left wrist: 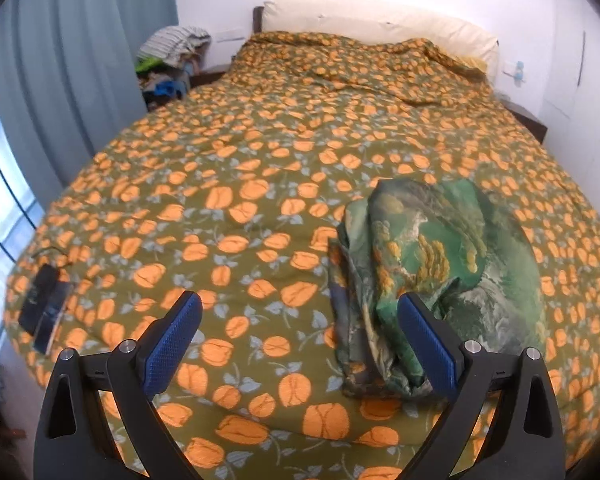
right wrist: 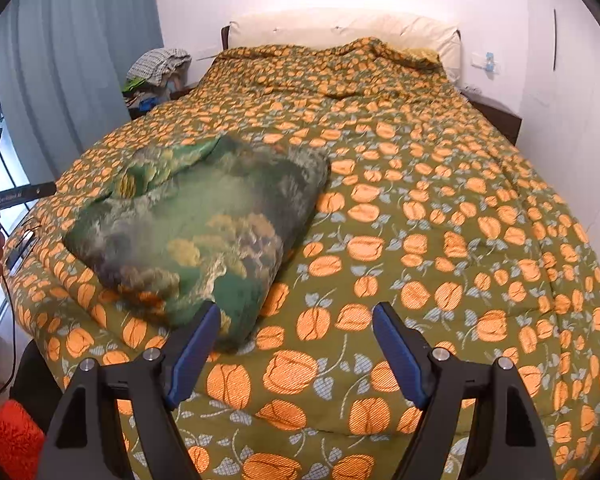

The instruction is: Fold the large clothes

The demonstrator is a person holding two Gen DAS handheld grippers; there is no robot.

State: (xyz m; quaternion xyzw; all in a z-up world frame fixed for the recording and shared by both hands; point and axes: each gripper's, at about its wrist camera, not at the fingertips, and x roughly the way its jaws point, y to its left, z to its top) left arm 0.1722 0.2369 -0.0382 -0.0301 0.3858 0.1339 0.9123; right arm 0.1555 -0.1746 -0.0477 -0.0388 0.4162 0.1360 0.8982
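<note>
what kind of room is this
Most likely a home bedroom. A large bed fills the view, covered in an orange-flowered quilt, with a cream pillow at the headboard. Blue curtains hang on the left, and a folded green garment lies on the quilt.

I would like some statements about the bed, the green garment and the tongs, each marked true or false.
1. The green garment lies bundled on the quilt. True.
2. The left tongs grip the garment. False: they are open and hold nothing.
3. The right tongs are open. True.
4. The quilt is plain blue. False: it is olive with orange flowers.
5. A pillow lies at the head of the bed. True.
</note>
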